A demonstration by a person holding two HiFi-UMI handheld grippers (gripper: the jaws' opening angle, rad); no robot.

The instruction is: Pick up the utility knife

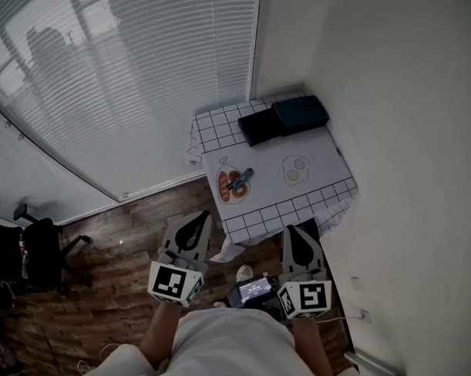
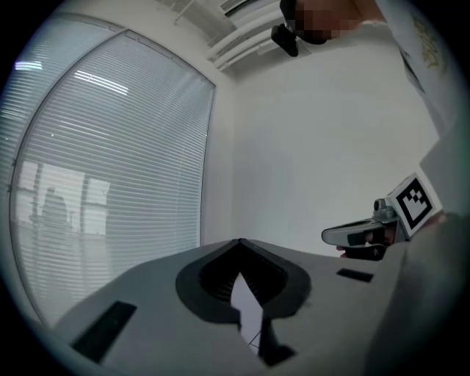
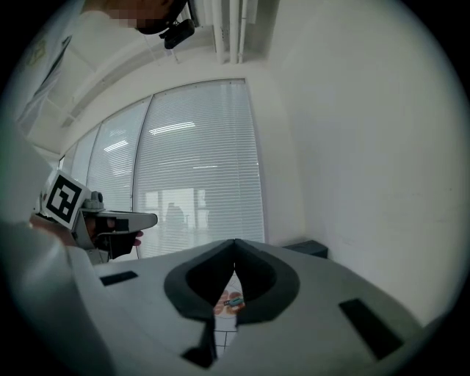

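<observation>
Left claw [image 1: 197,215] and right claw [image 1: 293,228] are both sitting closed, empty, hovering short of the table [image 1: 321,152]. Utility knife [image 1: 240,179] is lying on its left part. Likely approach step: next needs opening, reaching farther, descending.

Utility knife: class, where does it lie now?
In the head view the dark utility knife lies on the orange printed picture at the white mat's left, beside the fried-egg picture.
</observation>
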